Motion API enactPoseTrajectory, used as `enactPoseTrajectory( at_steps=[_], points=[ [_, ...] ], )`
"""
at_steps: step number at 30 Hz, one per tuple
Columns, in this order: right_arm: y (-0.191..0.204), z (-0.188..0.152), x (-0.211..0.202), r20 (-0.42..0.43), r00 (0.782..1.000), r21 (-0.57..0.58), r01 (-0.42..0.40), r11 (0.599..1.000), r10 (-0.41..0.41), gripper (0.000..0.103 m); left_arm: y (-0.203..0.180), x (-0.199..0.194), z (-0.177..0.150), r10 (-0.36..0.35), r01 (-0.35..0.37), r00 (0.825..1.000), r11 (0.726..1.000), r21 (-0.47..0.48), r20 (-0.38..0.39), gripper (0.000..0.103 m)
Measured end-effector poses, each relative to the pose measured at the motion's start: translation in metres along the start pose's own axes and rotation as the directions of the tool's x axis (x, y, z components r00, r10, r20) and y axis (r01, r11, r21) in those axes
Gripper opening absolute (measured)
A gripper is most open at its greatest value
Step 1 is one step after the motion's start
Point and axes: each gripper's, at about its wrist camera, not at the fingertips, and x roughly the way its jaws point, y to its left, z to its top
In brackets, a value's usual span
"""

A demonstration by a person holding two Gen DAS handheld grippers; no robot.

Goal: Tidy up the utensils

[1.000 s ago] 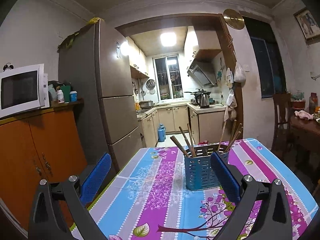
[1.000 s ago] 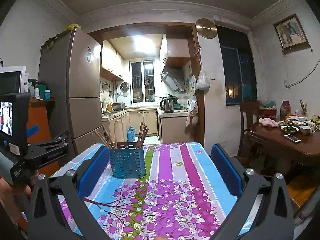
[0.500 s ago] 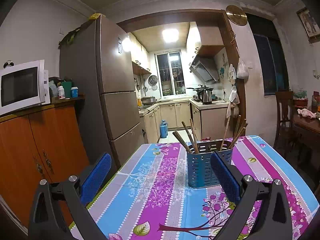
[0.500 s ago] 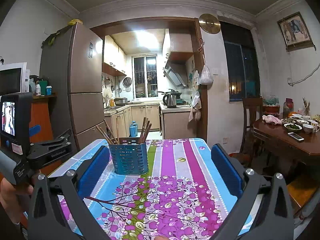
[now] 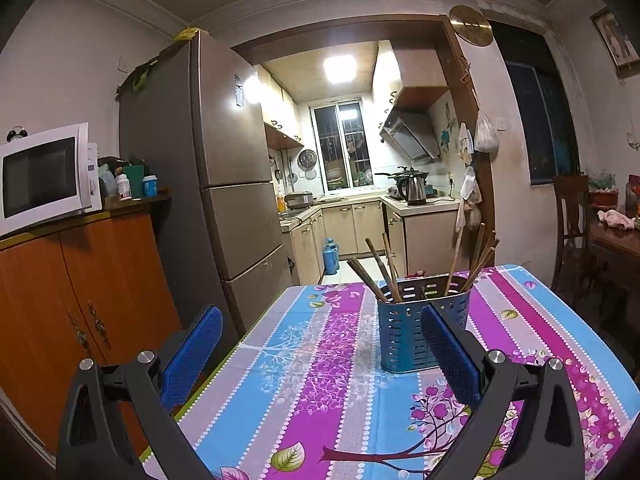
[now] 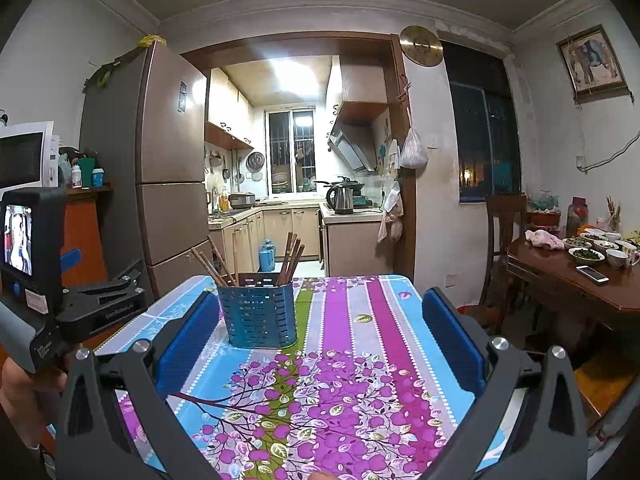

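A blue perforated utensil holder (image 5: 416, 324) stands on the floral striped tablecloth (image 5: 328, 368). Several brown wooden chopsticks (image 5: 380, 268) lean out of it in two bunches. My left gripper (image 5: 320, 354) is open and empty, and its right blue pad overlaps the holder's near right side in the view. In the right wrist view the holder (image 6: 262, 312) stands ahead at the left, with chopsticks (image 6: 292, 258) in it. My right gripper (image 6: 320, 340) is open and empty, above the cloth (image 6: 360, 360). The left hand-held gripper body (image 6: 48, 280) shows at the left edge.
An orange cabinet (image 5: 80, 308) with a white microwave (image 5: 44, 180) stands left of the table, and a tall fridge (image 5: 224, 200) is behind it. A dark wooden dining table (image 6: 580, 276) with bowls and a phone stands to the right, with a chair (image 6: 504, 232) beside it.
Both grippers have moved a little nearer to the holder and slightly lower. In the left wrist view the holder has shifted right, behind the right pad. Both stay open.
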Motion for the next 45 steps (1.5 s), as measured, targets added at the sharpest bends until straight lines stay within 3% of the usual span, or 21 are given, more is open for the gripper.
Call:
enactPoseTrajectory(
  at_steps=[35,41,45],
  points=[
    [-0.005,-0.006,0.0,-0.017,1.0,-0.018,0.021,1.0,-0.021,0.098,-0.01,0.0,-0.01,-0.018,0.018,1.0,0.999,0.033,-0.012,0.099],
    [-0.005,-0.009,0.001,-0.023,0.999,-0.019,0.028,0.999,-0.029,0.098,-0.016,-0.001,-0.017,-0.04,0.04,0.999,0.998,0.053,0.004,0.099],
    [-0.004,-0.01,0.002,-0.03,0.999,-0.022,0.035,0.999,-0.036,0.098,-0.018,-0.001,-0.019,-0.095,0.096,0.995,0.994,0.043,-0.024,0.099]
  ],
)
